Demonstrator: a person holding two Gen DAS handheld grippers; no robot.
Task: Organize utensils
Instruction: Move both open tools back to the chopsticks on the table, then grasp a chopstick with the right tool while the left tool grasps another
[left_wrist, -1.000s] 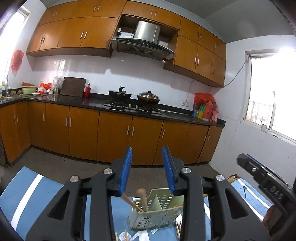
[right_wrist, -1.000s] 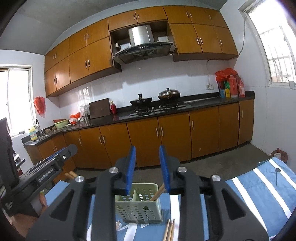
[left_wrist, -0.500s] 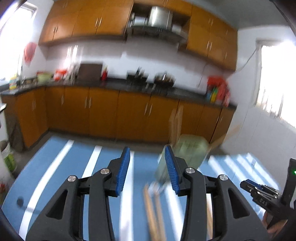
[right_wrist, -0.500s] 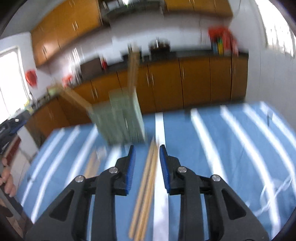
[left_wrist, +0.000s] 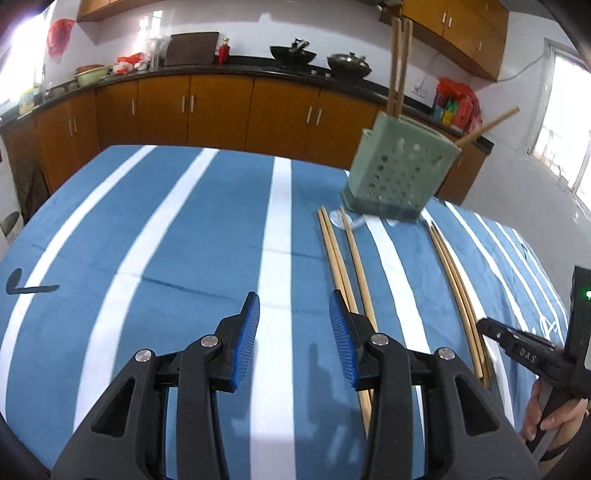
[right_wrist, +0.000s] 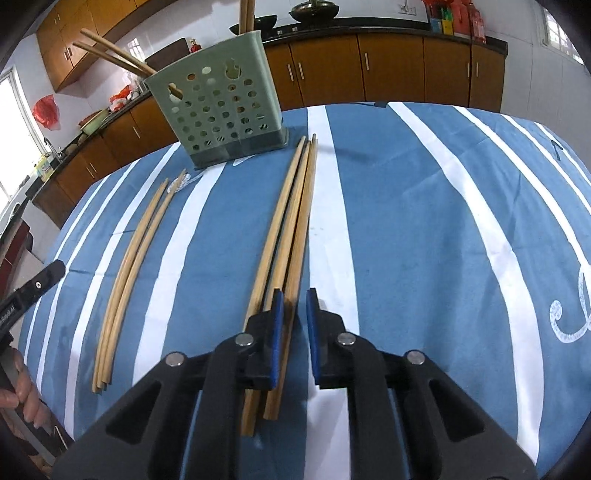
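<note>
While flat, chopsticks (right_wrist: 291, 236) point toward holder (right_wrist: 221, 110), seemingly

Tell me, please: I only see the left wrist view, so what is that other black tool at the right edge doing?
Observer: In the right wrist view, the right gripper is at the near end of the right bundle of chopsticks. Its jaws have just been closing, with the rightmost stick between them but not yet pinched.
Operator: I see one stick leaning out of the green holder. Is that all?
Observer: From that side, two leaning chopsticks poke out of the holder, side by side.
Operator: Who holds the tool I look through?
Observer: A person's hand shows at the left edge, below the left gripper.
</note>
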